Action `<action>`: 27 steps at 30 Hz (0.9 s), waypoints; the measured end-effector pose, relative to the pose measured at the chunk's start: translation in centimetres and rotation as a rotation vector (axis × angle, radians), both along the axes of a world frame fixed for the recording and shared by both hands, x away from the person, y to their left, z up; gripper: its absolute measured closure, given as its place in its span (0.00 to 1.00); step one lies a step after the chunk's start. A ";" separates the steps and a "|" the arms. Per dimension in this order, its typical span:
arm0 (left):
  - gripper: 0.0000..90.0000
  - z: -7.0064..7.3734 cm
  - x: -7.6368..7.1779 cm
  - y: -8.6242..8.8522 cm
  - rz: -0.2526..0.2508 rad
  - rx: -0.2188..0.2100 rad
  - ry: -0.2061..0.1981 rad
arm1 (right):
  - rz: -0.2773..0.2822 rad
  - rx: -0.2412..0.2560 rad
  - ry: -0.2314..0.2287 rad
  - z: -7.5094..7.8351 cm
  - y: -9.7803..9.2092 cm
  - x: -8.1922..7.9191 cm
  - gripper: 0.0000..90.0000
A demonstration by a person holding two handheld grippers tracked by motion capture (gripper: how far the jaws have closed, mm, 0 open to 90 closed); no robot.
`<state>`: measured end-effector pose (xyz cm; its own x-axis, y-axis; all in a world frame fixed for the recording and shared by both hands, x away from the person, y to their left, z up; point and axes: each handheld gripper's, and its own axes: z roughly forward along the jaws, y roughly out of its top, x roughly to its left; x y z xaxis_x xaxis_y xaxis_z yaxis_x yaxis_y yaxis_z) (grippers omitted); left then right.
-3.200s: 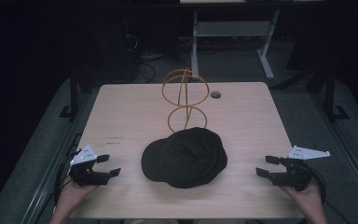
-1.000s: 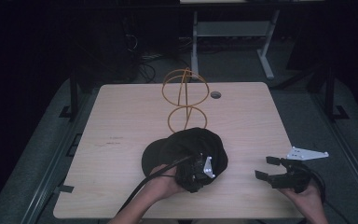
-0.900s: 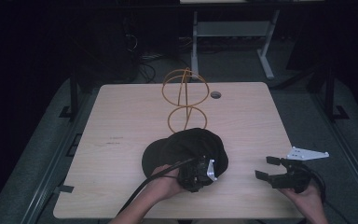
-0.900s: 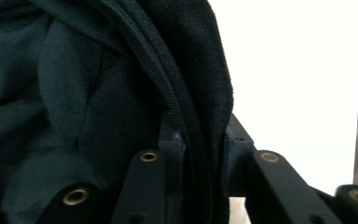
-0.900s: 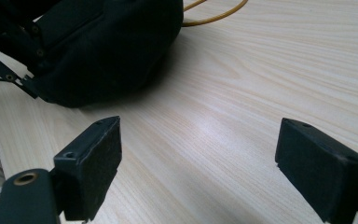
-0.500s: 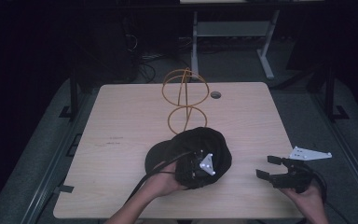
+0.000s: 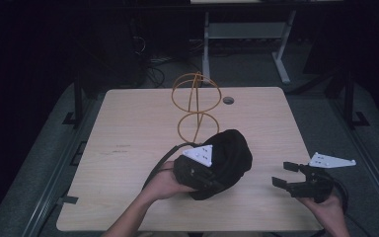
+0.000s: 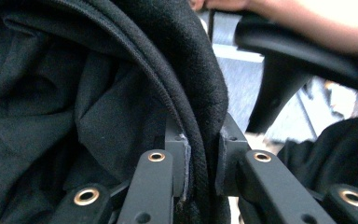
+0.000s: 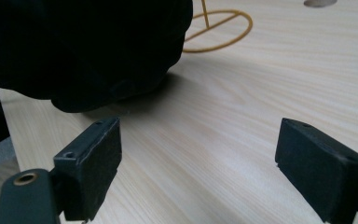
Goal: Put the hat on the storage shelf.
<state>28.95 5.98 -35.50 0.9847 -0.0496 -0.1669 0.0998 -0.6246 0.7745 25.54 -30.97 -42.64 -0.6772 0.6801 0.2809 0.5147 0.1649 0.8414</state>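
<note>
A black fabric cap (image 7: 233,150) rests on the wooden table (image 7: 128,123) just in front of an orange wire stand (image 7: 196,106). My left gripper (image 7: 205,173) is shut on the cap's near rim and tips that side up. The left gripper view has the thick seamed rim (image 8: 200,116) pinched between both pads, with the cap's lining (image 8: 74,102) to the left. My right gripper (image 7: 282,174) is open, low over the table to the cap's right. Its wide-apart jaws (image 9: 214,158) frame bare wood, with the cap (image 9: 84,51) and the stand's base ring (image 9: 223,25) beyond.
A round cable hole (image 7: 228,100) sits at the table's far edge behind the stand. A desk frame (image 7: 246,34) and cables lie on the dark floor beyond. Bare wood spreads across the table's left half.
My left gripper moved from the front left corner to the cap, shut on its rim and raised that side. The right gripper has barely shifted.
</note>
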 end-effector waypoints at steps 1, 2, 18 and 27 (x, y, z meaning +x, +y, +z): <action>0.87 0.2 0.1 0.2 -0.004 -0.021 0.004 | 0.000 0.000 0.000 0.0 0.0 0.0 0.16; 0.87 0.5 0.2 0.5 -0.009 -0.052 0.010 | 0.002 0.006 -0.004 0.2 0.0 0.0 0.16; 0.87 4.2 1.2 1.8 -0.037 -0.220 0.018 | 0.039 0.048 -0.142 5.5 1.4 -0.3 0.16; 0.87 5.2 1.4 1.9 -0.047 -0.273 0.017 | 0.076 0.080 -0.208 8.0 2.9 -0.4 0.16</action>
<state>30.36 7.85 -30.28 0.9774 -0.1407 -0.1581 0.0905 -0.3977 0.9130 25.12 -28.11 -34.60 -0.7746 0.6061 0.1806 0.3173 0.1255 0.9400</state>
